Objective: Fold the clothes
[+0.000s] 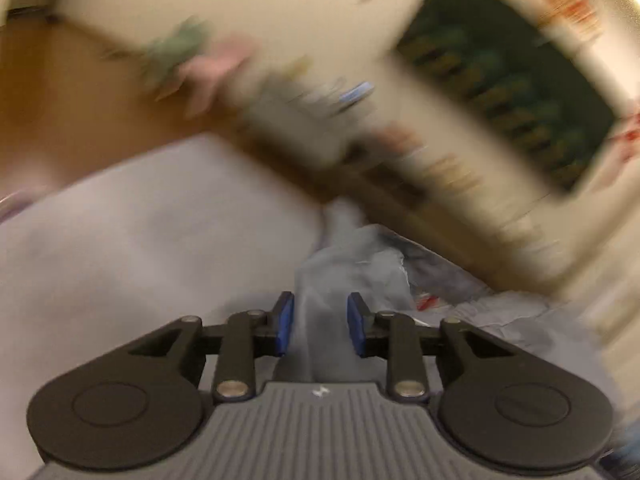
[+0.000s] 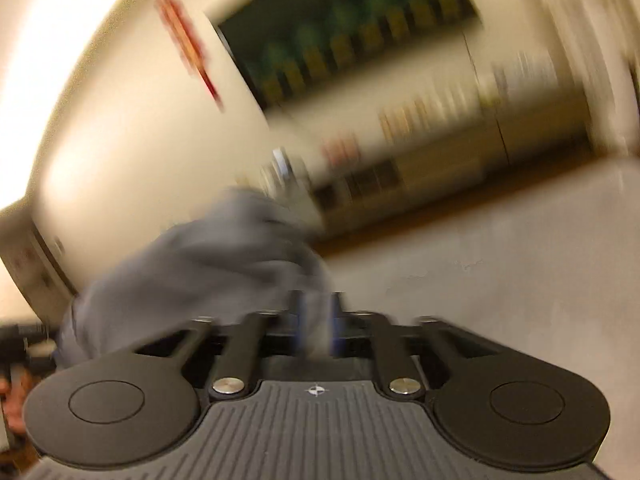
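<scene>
A grey garment (image 1: pixel 340 264) hangs bunched between the blue pads of my left gripper (image 1: pixel 320 328), above a pale surface (image 1: pixel 140 240). The pads stand a little apart with the cloth pinched between them. In the right wrist view the same grey garment (image 2: pixel 208 256) trails up and to the left from my right gripper (image 2: pixel 316 320), whose jaws are close together on a fold of it. Both views are heavily motion-blurred.
A pale table or bed surface (image 2: pixel 500 280) lies below. Behind are a cream wall (image 1: pixel 280 8), a dark green framed picture (image 2: pixel 340 32), a low shelf with small items (image 1: pixel 304 120) and a wooden floor (image 1: pixel 60 92).
</scene>
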